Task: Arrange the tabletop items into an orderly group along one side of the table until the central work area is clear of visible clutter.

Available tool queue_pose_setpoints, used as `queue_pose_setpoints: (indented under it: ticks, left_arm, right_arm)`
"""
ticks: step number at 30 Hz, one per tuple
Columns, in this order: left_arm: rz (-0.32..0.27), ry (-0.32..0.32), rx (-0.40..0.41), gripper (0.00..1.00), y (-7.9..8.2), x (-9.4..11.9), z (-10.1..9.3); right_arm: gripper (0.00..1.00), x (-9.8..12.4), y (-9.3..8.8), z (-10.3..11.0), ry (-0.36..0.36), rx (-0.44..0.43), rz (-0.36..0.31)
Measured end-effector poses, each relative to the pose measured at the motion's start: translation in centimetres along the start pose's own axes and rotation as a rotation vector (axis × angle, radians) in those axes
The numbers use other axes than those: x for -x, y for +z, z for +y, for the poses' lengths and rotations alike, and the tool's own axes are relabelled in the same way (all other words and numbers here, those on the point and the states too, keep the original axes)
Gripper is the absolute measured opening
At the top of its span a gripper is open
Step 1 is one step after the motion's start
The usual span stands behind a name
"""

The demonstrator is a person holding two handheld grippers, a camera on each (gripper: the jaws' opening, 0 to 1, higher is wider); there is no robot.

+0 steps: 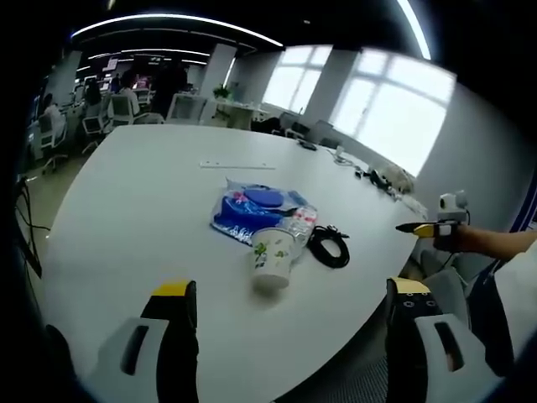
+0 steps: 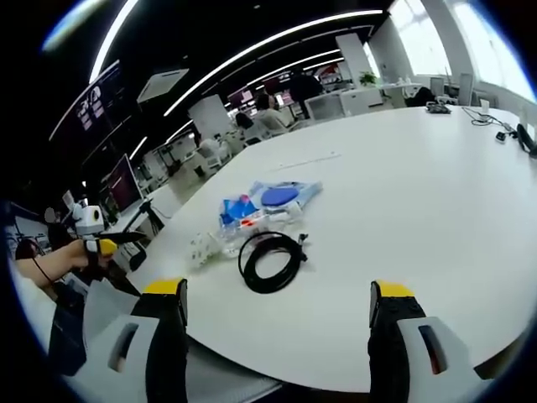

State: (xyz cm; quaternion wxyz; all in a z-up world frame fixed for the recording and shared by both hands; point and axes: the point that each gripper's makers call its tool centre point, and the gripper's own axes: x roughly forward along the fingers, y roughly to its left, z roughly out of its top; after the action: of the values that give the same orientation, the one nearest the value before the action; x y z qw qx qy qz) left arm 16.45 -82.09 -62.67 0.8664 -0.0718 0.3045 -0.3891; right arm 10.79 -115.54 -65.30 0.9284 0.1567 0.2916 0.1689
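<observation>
A small cluster lies on the white table [image 1: 126,218]: a blue plastic bag [image 1: 256,206], a clear bottle [image 1: 299,223] lying against it, a paper cup with green print [image 1: 273,257] and a coiled black cable [image 1: 330,247]. My left gripper [image 1: 291,317] is open and holds nothing, hanging over the near table edge short of the cup. In the right gripper view, the cable [image 2: 270,261] is nearest, with the bag [image 2: 270,200], bottle [image 2: 252,227] and cup [image 2: 201,248] behind it. My right gripper [image 2: 278,312] is open and holds nothing, just short of the cable.
A thin white strip [image 1: 237,165] lies farther along the table. Small devices and cords [image 1: 377,175] sit at the window-side edge. A person's arm holds the right gripper [image 1: 436,227] beyond the table's right edge. Office chairs [image 1: 113,113] and desks stand behind.
</observation>
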Motion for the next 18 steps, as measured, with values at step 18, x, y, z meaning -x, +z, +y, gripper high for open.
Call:
queue_pose_setpoints:
  ticks: [18]
  left_arm:
    - [0.031, -0.016, 0.013, 0.9, -0.5, -2.2, 0.3]
  right_arm:
    - [0.88, -2.0, 0.2, 0.6, 0.023, -0.01, 0.002]
